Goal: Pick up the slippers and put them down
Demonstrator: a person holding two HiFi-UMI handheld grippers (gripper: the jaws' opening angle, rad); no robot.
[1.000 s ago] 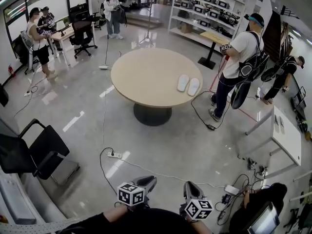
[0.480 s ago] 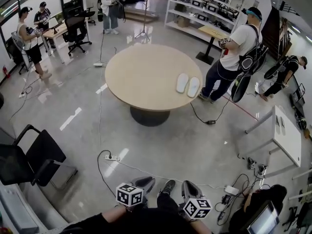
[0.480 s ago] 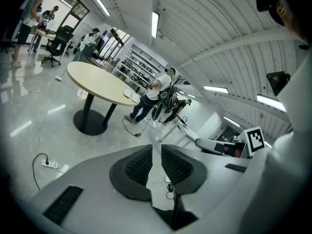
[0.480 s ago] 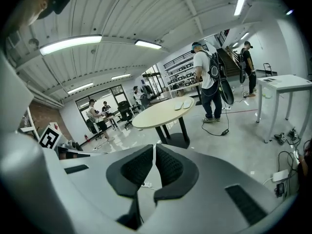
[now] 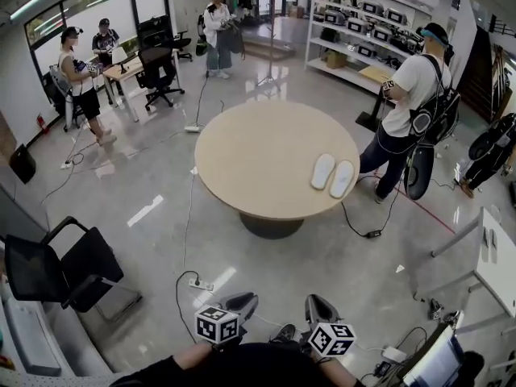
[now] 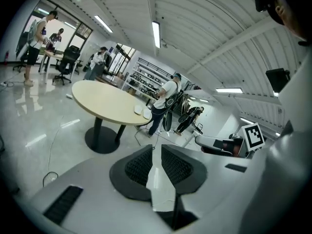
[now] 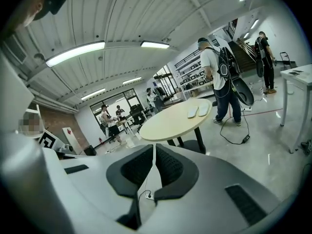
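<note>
2 slippers (image 5: 323, 171) side by side on 1 rnd tbl (image 5: 258, 151)

A: What was the surface (image 5: 266, 156) like?
B: Pale, wood-look, smooth and matt. The slippers (image 5: 333, 175) near its right edge looked white and soft, like cloth.
A: And the floor (image 5: 105, 184)?
B: Grey, polished, glossy enough to mirror the lights.
A: The grippers?
B: The left gripper (image 6: 155, 147) and right gripper (image 7: 154, 147) had matt grey plastic shells, with black ribbed pads (image 6: 139, 167) on the jaws.
</note>
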